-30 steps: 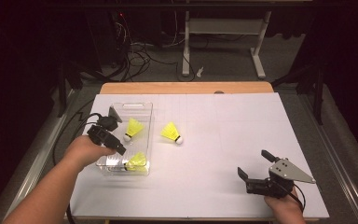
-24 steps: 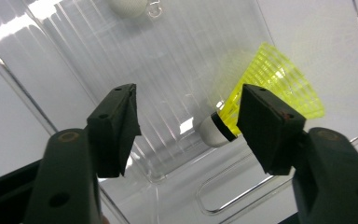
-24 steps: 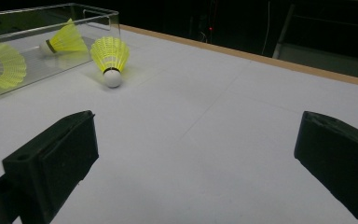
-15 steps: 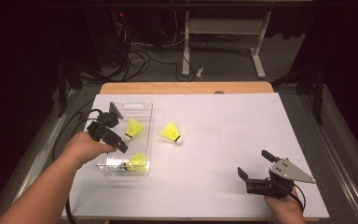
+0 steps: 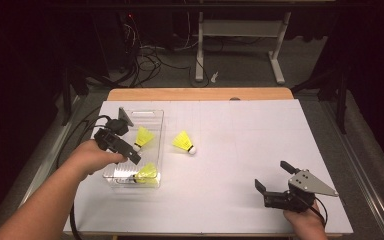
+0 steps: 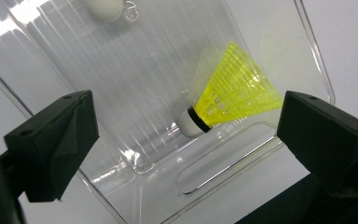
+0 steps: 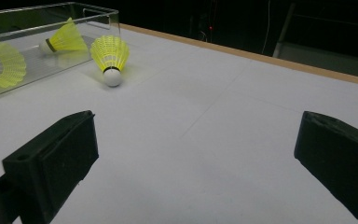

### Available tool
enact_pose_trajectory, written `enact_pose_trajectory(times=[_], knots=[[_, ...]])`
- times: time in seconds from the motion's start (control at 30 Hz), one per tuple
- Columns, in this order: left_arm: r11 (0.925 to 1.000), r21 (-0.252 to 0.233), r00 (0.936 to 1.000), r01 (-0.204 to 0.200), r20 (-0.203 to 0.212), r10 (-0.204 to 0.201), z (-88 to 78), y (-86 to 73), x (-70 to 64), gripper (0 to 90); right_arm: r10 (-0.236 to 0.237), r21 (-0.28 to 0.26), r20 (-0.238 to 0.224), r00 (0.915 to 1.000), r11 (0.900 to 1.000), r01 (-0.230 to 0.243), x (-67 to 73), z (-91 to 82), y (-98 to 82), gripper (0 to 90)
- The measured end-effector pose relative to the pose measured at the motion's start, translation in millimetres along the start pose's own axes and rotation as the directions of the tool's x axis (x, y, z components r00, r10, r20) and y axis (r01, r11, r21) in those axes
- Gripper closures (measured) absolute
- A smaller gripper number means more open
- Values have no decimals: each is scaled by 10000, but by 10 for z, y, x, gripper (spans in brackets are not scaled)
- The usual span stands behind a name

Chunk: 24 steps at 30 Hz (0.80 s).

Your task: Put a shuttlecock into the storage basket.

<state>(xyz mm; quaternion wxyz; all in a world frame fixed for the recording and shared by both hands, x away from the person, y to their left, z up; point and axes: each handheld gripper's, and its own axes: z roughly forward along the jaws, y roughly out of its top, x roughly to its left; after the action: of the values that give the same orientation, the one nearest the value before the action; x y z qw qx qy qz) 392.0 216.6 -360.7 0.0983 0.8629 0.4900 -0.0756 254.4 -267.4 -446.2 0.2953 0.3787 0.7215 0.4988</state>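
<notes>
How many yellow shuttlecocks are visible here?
3: one in the clear box by the left gripper, one at its near end, one on the table beside it.

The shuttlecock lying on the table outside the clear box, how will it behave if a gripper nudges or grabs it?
The shuttlecock lies on its side, so a nudge would probably swing it around its rounded white cork. Its thin yellow mesh skirt looks light and likely flexes under a squeeze.

Left gripper (image 5: 130, 150) jaws just opening, empty; right gripper (image 5: 272, 179) agape.
</notes>
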Motion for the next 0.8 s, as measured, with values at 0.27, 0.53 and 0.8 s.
enact_pose_trajectory(times=[0.27, 0.53, 0.8], knots=[[9997, 134, 9997, -207, 89, 206, 21, 60, -111, 6, -9, 9, -1, 10000, 10000, 9, 3, 5, 3, 2], [9986, 150, 9985, -513, 202, 510, 46, 149, -259, 6, 0, 14, 0, 10000, 10000, 0, 3, 2, 0, 2], [9956, 292, 9957, -892, 291, 884, 109, 264, -424, 7, -17, -10, -33, 10000, 10000, 17, 7, 0, 1, 2]])
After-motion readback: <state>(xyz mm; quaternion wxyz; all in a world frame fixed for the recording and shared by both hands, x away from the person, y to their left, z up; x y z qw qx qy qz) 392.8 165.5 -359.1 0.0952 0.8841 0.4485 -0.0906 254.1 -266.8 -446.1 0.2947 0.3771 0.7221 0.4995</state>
